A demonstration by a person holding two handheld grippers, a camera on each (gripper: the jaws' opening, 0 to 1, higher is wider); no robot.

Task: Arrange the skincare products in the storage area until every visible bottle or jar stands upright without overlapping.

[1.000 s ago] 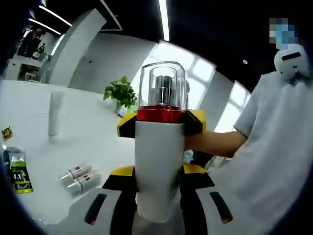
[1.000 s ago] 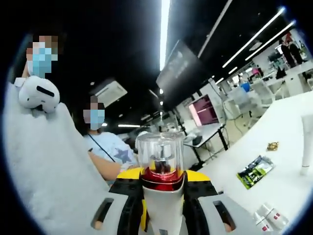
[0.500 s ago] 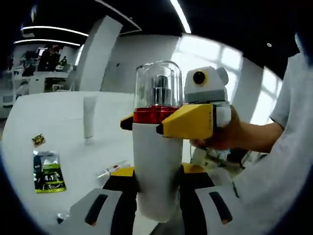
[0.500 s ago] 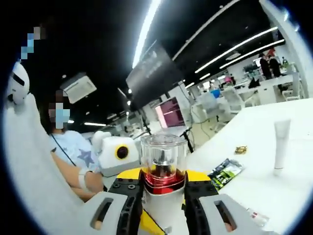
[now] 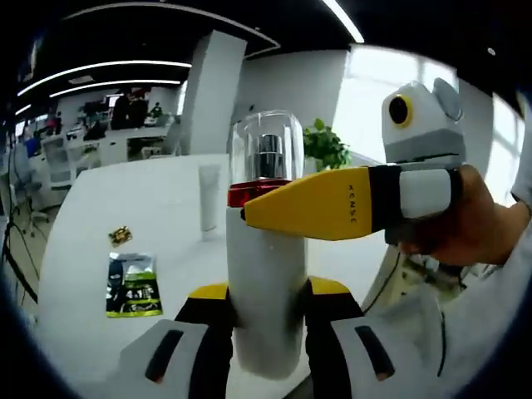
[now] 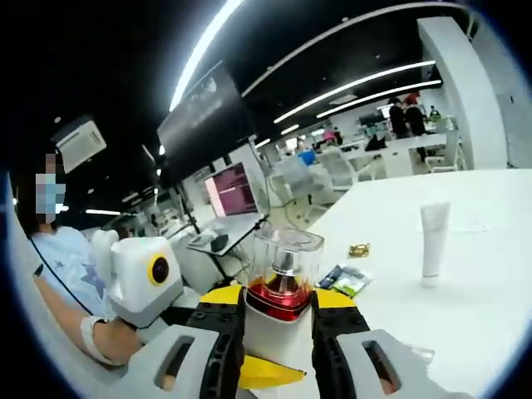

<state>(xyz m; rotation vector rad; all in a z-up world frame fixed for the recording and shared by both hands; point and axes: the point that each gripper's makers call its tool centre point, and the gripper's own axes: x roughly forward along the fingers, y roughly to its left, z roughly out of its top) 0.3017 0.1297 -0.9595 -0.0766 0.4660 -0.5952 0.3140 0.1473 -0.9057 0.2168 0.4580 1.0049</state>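
Pump bottle [image 5: 264,274] held mid-air, centre frame, gripped by both left claw [image 5: 264,332] and right claw [image 6: 278,332] | white tube [image 5: 209,195] upright on table [image 5: 83,241] behind | sachet [image 5: 133,284] lying flat, left | bottle not yet placed, arranging seemingly unfinished

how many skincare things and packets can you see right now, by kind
Pump bottle with clear cap, held by both grippers, left and right: 1
White tube standing on the table: 1
Green sachet: 1
Small gold packet: 1
Total: 4
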